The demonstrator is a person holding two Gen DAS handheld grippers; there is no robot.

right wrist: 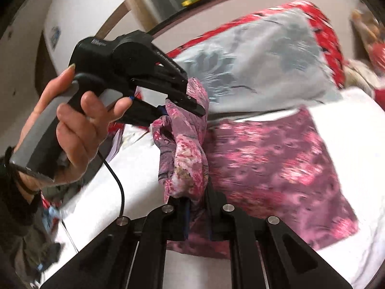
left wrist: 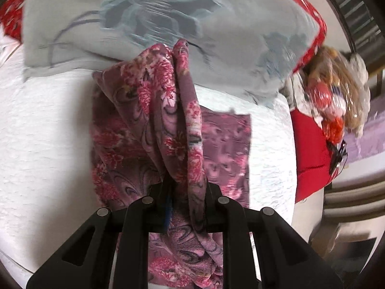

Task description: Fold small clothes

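A small purple garment with pink flowers [left wrist: 154, 110] lies partly on a white textured bed cover [left wrist: 43, 130]. My left gripper [left wrist: 186, 185] is shut on a bunched edge of it and lifts it off the cover. In the right wrist view the garment [right wrist: 276, 159] spreads flat to the right, and my right gripper [right wrist: 197, 200] is shut on another bunched part. The left gripper [right wrist: 178, 106] shows there too, held in a hand, clamped on the same raised strip of cloth just above my right gripper.
A grey-blue flowered cloth [left wrist: 168, 24] lies behind the garment over a red patterned blanket [left wrist: 315, 24]. A pile of wrapped items [left wrist: 336, 91] sits at the right. The bed edge [left wrist: 310, 192] drops off at right. A cable [right wrist: 118, 183] hangs from the left gripper.
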